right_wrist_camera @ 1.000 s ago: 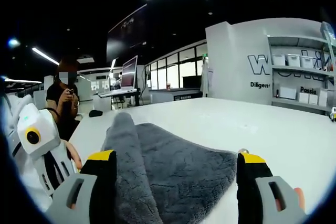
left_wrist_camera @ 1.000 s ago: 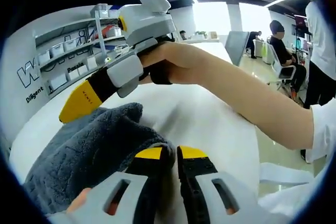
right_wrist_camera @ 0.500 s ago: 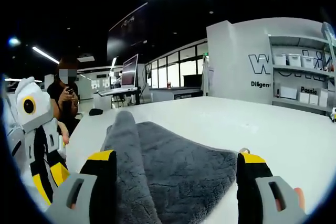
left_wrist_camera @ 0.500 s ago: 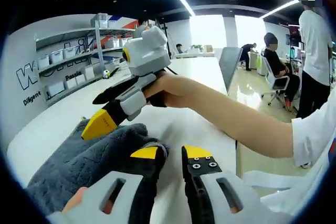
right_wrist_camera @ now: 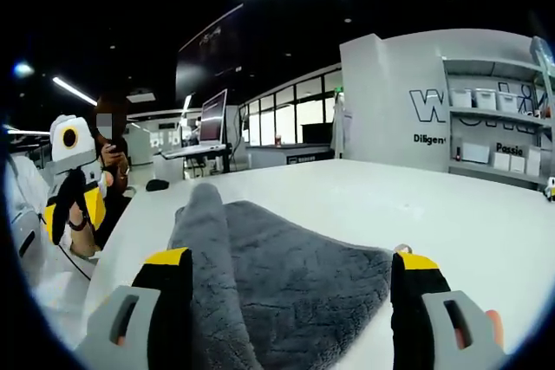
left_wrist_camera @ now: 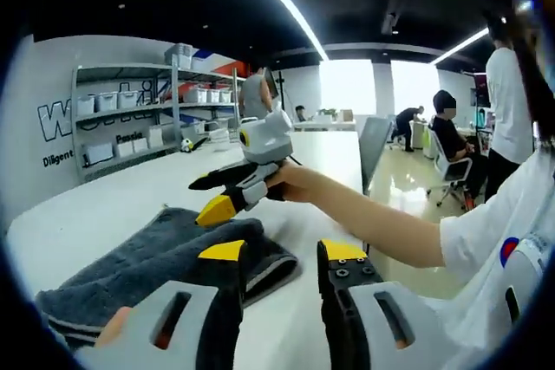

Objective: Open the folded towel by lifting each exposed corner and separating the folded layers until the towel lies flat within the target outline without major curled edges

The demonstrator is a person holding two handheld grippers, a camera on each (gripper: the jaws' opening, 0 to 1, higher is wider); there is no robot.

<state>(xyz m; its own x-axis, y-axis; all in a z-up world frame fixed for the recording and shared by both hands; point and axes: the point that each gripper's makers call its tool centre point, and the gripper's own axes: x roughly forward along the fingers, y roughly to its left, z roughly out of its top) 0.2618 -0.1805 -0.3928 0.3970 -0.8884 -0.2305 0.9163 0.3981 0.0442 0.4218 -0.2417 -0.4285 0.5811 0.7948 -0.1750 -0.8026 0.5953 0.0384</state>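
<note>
A dark grey folded towel (left_wrist_camera: pixel 147 257) lies on the white table (left_wrist_camera: pixel 87 205), with a rolled fold along one side (right_wrist_camera: pixel 208 249). My left gripper (left_wrist_camera: pixel 282 253) is open, with nothing between its yellow tips, and sits back from the towel's near edge. It also rises at the table's left edge (right_wrist_camera: pixel 71 214) in the right gripper view. My right gripper (right_wrist_camera: pixel 292 266) is wide open, hovering low over the towel with cloth showing between its jaws but not pinched. From the left gripper view, the right gripper (left_wrist_camera: pixel 205 198) hangs above the towel's far edge, held by a hand.
Shelves with white bins (left_wrist_camera: pixel 130 101) line the wall behind the table. A seated person (left_wrist_camera: pixel 451 140) and a standing person (left_wrist_camera: pixel 512 101) are off the table's right side. Another seated person (right_wrist_camera: pixel 108 166) and a monitor (right_wrist_camera: pixel 212 119) are beyond the far end.
My left gripper's jaws have spread apart and drawn back from the towel's edge. The right gripper has held its place over the towel.
</note>
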